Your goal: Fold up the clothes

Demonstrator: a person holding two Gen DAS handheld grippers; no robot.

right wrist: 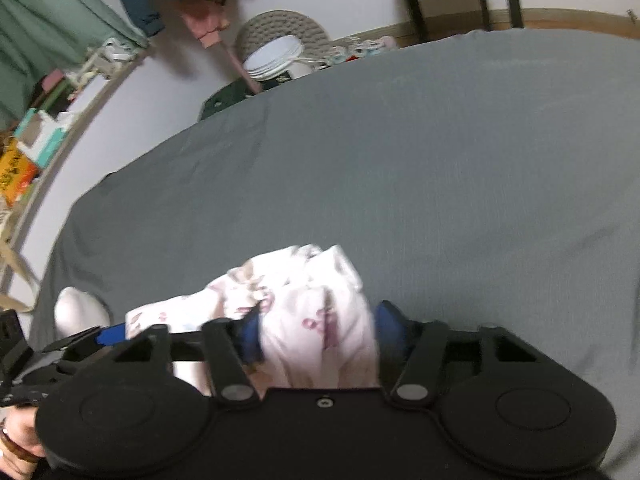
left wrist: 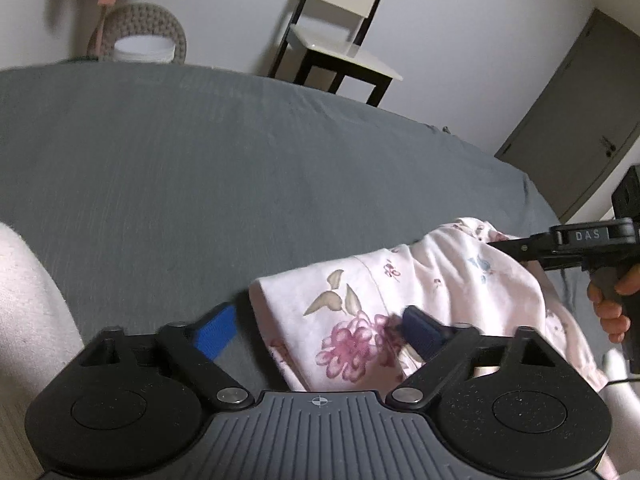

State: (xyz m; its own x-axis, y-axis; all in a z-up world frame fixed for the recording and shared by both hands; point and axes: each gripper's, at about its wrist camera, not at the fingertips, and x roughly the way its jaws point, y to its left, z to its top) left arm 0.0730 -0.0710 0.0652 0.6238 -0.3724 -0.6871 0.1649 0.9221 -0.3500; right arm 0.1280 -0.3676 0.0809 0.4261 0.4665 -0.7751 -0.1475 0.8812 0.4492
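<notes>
Garment (left wrist: 400, 292): pale pink cloth with a floral print, bunched near the near edge of the bed (left wrist: 200, 160), lying partly on the grey cover and partly lifted between the two grippers. Not flat; no neat fold visible. Whether it is being gathered for a fold or picked up after one cannot be told.

Left gripper (left wrist: 316, 332): fingers spread wide. The left blue finger sits over bare cover beside the cloth's edge; the right one lies on or against the print. Nothing is pinched between them. Judged to be placed to straddle the garment's near corner.

Right gripper (right wrist: 320, 332): a thick bunch of cloth fills the gap between its blue fingers, which stand apart on either side of it. They appear to clamp the bunch, though motion blur hides the contact. Seen from the left wrist view, its fingers reach into the far side of the cloth, with a hand (left wrist: 612, 304) on the handle. This hold would keep one end raised while the other end is taken.

Bed: grey cover, smooth, most of it bare beyond the garment, giving room to spread cloth.

Background: chair (left wrist: 340, 32), door (left wrist: 572, 120), wall.
</notes>
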